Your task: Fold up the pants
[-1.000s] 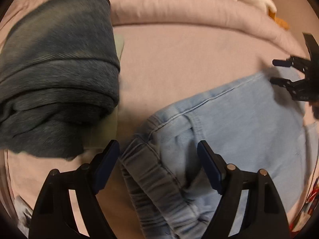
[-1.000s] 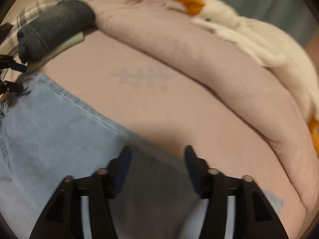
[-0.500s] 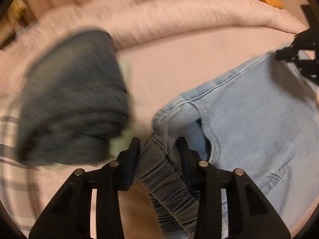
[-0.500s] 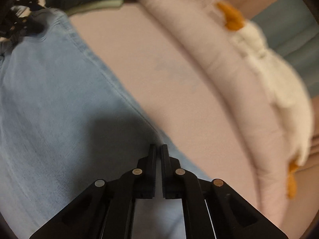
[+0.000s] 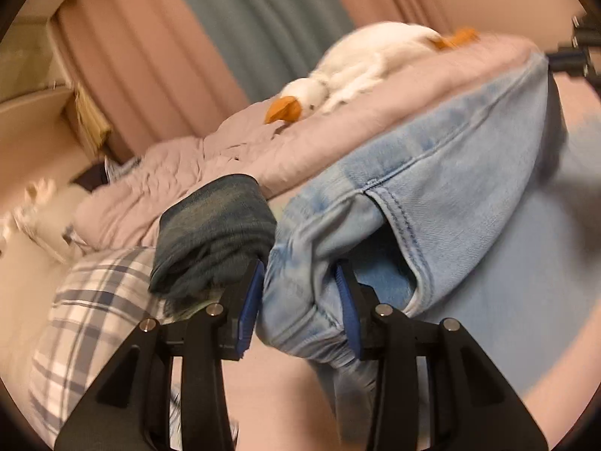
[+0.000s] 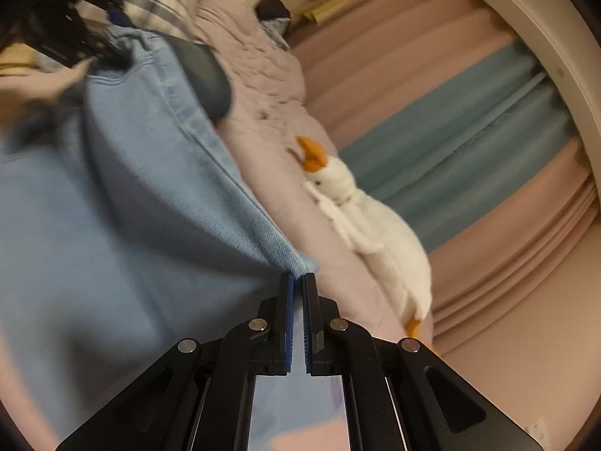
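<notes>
The light blue jeans point(image 5: 450, 195) hang lifted between both grippers above the pink bed. My left gripper point(image 5: 298, 297) is shut on the bunched elastic waistband by the pocket opening. My right gripper point(image 6: 297, 289) is shut on the jeans' point(image 6: 131, 195) side seam edge, its jaws nearly touching. The right gripper also shows at the top right of the left wrist view point(image 5: 574, 56), and the left gripper at the top left of the right wrist view point(image 6: 75, 34).
A folded dark blue-grey garment point(image 5: 214, 236) lies just left of the left gripper, over a plaid pillow point(image 5: 86, 308). A rolled pink duvet point(image 5: 233, 158) carries a white plush goose point(image 5: 357, 71). Curtains point(image 6: 469, 120) hang behind the bed.
Both grippers have closed on the jeans and lifted them off the bed. The views have swung up towards the duvet and curtains.
</notes>
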### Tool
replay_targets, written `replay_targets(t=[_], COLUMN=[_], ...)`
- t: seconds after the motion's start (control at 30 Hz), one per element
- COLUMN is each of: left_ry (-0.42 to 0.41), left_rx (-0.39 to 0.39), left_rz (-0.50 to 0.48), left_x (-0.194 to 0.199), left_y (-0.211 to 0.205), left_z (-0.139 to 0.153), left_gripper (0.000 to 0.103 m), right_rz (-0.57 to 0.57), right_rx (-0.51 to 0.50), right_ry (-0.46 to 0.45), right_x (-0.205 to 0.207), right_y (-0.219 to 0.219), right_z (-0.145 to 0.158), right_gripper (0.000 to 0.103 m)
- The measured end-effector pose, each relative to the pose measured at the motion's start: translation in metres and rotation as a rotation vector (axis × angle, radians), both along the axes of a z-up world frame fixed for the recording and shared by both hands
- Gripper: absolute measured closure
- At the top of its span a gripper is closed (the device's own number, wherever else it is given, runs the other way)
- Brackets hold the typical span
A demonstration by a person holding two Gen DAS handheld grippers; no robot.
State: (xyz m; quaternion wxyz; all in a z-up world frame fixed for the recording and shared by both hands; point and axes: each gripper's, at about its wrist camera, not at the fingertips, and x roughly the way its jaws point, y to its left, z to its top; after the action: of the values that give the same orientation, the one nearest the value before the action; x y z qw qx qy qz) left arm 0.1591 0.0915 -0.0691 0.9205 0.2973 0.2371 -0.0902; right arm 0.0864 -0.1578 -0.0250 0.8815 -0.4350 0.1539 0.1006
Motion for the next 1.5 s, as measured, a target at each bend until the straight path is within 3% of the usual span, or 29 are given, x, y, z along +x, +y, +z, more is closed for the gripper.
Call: replay_targets(t=[0.13, 0.27, 0.33, 0.37, 0.43, 0.53, 0.63, 0.67, 0.73, 0.8, 0.87, 0.9, 0.97, 1.03, 1.13, 1.27, 1.33, 1.4, 1.47, 1.5], left_ry=[0.030, -0.041, -0.083, -0.093, -0.109, -0.166, -0.095, -0.059, -0.024, 0.006, 0.029, 0.027, 0.040, 0.036, 0.044, 0.108, 0.160, 0.230, 0.290, 0.296], left_rx=[0.095, 0.317, 0.455, 0.482, 0.425, 0.370, 0.414, 0.441, 0.488, 0.417, 0.306, 0.251, 0.122, 0.028, -0.132, -0.324, -0.353, -0.332, -0.287, -0.281], left_rz=[-0.018, -0.053, -0.075, -0.079, -0.049, -0.046, -0.068, -0.064, -0.016, 0.041, 0.131, 0.172, 0.229, 0.247, 0.187, 0.103, 0.089, 0.101, 0.129, 0.131], left_x=[-0.041, -0.073, -0.071, -0.065, -0.051, -0.049, -0.057, -0.058, -0.066, -0.069, -0.070, -0.071, -0.072, -0.071, -0.066, -0.061, -0.051, -0.036, -0.028, -0.029], left_y=[0.005, 0.000, -0.004, -0.003, 0.001, 0.008, 0.015, 0.021, 0.031, 0.047, 0.067, 0.077, 0.090, 0.085, 0.056, 0.003, -0.021, -0.038, -0.051, -0.055], left_z=[-0.042, -0.077, -0.093, -0.093, -0.073, -0.051, -0.079, -0.094, -0.115, -0.110, -0.091, -0.082, -0.057, -0.038, -0.014, -0.016, -0.029, -0.045, -0.064, -0.069], left_gripper=[0.069, 0.069, 0.069, 0.069, 0.069, 0.068, 0.061, 0.055, 0.055, 0.053, 0.039, 0.038, 0.038, 0.038, 0.038, 0.033, 0.032, 0.032, 0.034, 0.033], right_rz=[0.075, 0.114, 0.108, 0.104, 0.082, 0.060, 0.085, 0.076, 0.021, -0.034, -0.066, -0.082, -0.082, -0.071, -0.078, -0.146, -0.150, -0.161, -0.132, -0.138], right_rx=[-0.053, -0.143, -0.170, -0.173, -0.169, -0.082, -0.008, 0.052, 0.228, 0.405, 0.542, 0.615, 0.686, 0.664, 0.587, 0.533, 0.473, 0.432, 0.481, 0.517], right_ry=[0.122, 0.233, 0.284, 0.300, 0.284, 0.266, 0.364, 0.409, 0.546, 0.635, 0.680, 0.698, 0.693, 0.668, 0.653, 0.717, 0.713, 0.731, 0.721, 0.764], right_x=[-0.051, -0.074, -0.071, -0.070, -0.070, -0.076, -0.083, -0.078, -0.068, -0.056, -0.048, -0.040, -0.029, -0.018, 0.007, 0.015, -0.003, -0.018, -0.023, -0.019], right_y=[0.008, 0.020, 0.019, 0.018, 0.016, 0.013, 0.012, 0.009, 0.000, -0.014, -0.025, -0.030, -0.029, -0.011, 0.018, 0.033, 0.034, 0.029, 0.018, 0.011], right_z=[-0.039, -0.087, -0.100, -0.102, -0.095, -0.067, -0.061, -0.059, -0.052, -0.043, -0.036, -0.031, -0.022, -0.019, -0.024, -0.050, -0.070, -0.095, -0.093, -0.086], right_gripper=[0.101, 0.101, 0.103, 0.103, 0.103, 0.103, 0.103, 0.103, 0.103, 0.103, 0.102, 0.099, 0.085, 0.080, 0.080, 0.080, 0.080, 0.080, 0.080, 0.080])
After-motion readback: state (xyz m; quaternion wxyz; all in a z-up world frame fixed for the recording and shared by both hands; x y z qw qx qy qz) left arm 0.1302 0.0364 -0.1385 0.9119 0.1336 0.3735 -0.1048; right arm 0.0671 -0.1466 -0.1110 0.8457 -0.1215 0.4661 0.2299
